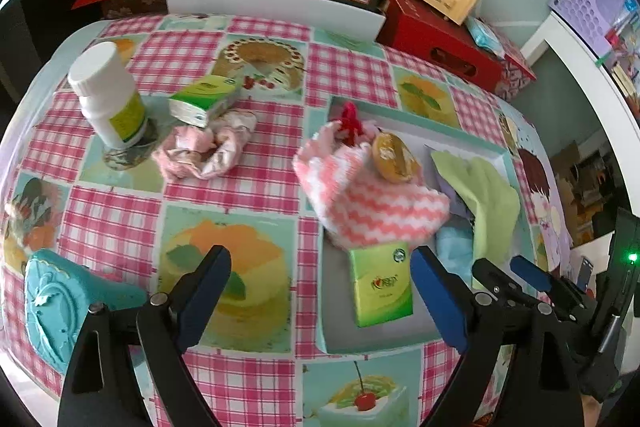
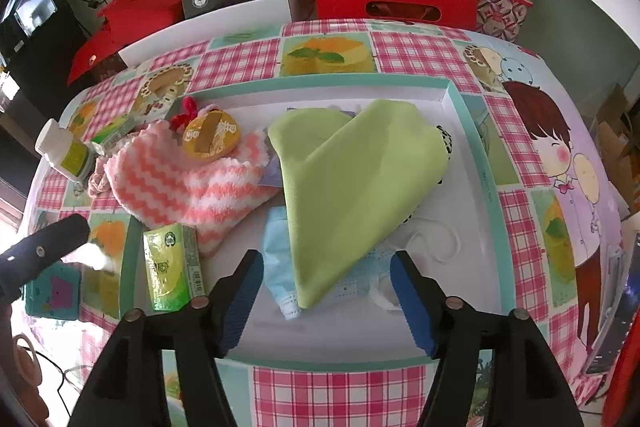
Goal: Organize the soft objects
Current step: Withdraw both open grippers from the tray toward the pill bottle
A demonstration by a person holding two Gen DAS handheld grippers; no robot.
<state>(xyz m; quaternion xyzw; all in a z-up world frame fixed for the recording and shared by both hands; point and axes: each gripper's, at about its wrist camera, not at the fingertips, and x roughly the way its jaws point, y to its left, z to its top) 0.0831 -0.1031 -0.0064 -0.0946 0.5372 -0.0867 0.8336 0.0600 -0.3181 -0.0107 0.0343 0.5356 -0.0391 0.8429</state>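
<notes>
Both grippers point steeply down at the desk [image 1: 248, 203]. The left gripper [image 1: 320, 291] has its blue-padded fingers [image 1: 438, 301] spread wide with nothing between them, low in the frame above the near edge of the tray [image 1: 464, 137]. The right gripper [image 2: 326, 293] also stands open and empty, its fingers [image 2: 412, 301] either side of the lower tip of the green cloth [image 2: 352, 187].

Only the left wrist view shows the crumpled pink cloth [image 1: 206, 149] on the desk left of centre, a second tissue pack [image 1: 204, 101] touching it, and the right gripper at the lower right edge. The right wrist view alone shows the blue face mask [image 2: 280, 255] under the green cloth.

In the tray: one green cloth, one pink-and-white zigzag towel [image 2: 188, 187], one round yellow tin [image 2: 211, 141] lying on that towel, one green tissue pack [image 2: 172, 267]. On the desk: one white bottle [image 1: 108, 95].
</notes>
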